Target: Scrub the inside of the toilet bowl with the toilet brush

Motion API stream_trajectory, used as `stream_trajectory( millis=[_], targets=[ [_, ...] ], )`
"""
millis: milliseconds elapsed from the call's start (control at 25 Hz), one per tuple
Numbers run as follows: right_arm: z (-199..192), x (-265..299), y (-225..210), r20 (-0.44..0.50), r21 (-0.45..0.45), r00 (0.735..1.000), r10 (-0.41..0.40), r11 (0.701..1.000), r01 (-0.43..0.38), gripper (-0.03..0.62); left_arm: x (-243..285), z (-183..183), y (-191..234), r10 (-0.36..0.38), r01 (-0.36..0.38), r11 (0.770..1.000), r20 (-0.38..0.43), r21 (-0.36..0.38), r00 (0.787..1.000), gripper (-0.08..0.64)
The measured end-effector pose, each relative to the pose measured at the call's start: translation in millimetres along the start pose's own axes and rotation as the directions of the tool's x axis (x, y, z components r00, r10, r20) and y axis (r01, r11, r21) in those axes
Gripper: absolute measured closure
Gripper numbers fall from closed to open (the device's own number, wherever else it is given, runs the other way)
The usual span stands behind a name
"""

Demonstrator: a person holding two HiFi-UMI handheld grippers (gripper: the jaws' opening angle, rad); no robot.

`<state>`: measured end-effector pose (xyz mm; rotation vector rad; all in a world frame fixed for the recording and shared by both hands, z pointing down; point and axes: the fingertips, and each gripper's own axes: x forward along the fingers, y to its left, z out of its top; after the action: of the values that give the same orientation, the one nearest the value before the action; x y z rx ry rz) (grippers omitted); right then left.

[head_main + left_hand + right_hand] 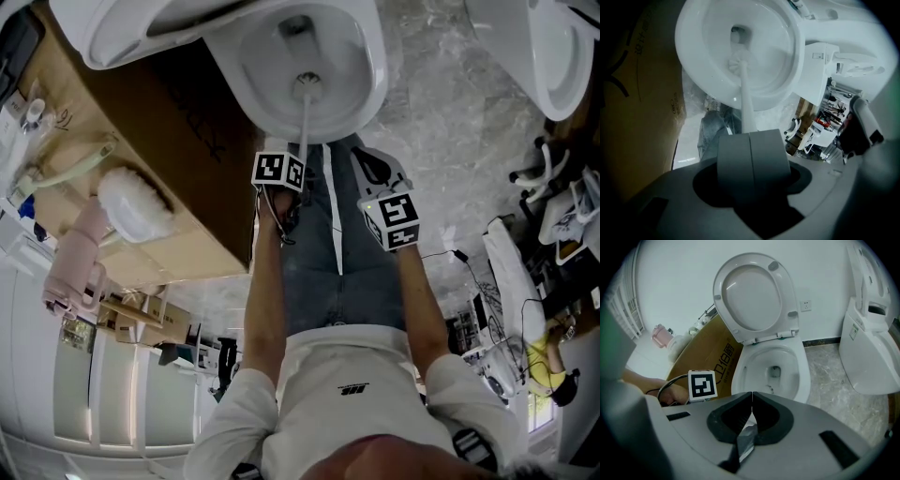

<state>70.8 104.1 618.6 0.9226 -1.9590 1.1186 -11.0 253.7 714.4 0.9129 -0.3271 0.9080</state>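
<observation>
Toilet bowl (pixel 373 70), seat up, takes the top centre of the head view; cardboard box (pixel 159 122) just beside it. Toilet brush (pixel 304 112) reaches in, head low on the bowl wall near the drain. Left claw (pixel 750 140) clenched on handle end. Right claw (pixel 751 399) pressed together, nothing in it, held back. Risk, prob.: long lever w/ end grip, so a hard push could twist the handle in the claw; fast strokes may splash over the rim.

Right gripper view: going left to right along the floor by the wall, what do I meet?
From the left: pink container → cardboard box → open toilet → second toilet.
</observation>
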Motion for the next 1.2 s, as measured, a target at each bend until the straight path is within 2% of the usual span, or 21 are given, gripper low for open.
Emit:
stream_trajectory(
  millis=[800,1200],
  targets=[
    [7.1,1.0,-4.7,-0.007,-0.008,1.0,0.008,1.0,-0.008,0.597,13.4,12.3,-25.1,0.054,-0.044,0.991,-0.075,0.123,0.996,0.308],
    [10.4,3.9,-9.7,-0.017,-0.011,1.0,0.014,1.0,-0.014,0.597,8.2,36.5,-35.4,0.077,-0.069,0.985,-0.045,0.16,0.996,0.308]
  ],
)
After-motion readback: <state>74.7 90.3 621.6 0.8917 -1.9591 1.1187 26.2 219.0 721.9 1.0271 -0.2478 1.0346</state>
